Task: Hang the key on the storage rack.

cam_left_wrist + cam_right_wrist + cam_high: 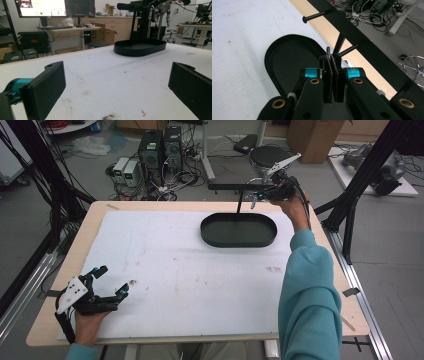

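One oval black tray (238, 230) serves as the reference for all positions. Two grippers are present, one per hand.

The left gripper (111, 281) rests on the white sheet (185, 275) that covers the counter (95, 217), at the near-left corner, well apart from the tray. Its jaws stand spread wide with nothing between them; in the left gripper view bare sheet lies between the two black pads (47, 87), with the tray far ahead of them. The sheet carries small dark and reddish stains.

The tray sits on the sheet toward the far right of the counter. Its interior appears bare, though the dark surface makes small contents hard to judge.

The right gripper (255, 197) is held above and just beyond the tray's far right rim, near one black stand (239, 190) that rises behind the tray. Its jaws are pressed together. The right gripper view shows a thin dark edge projecting above the closed pads; whether this is a held item or part of the gripper cannot be determined. Two horizontal pegs (317, 15) project from the stand's bar.

The right sleeve (307, 290) hides part of the counter's near-right area. Beyond the counter, the floor holds computer cases and tangled cables.
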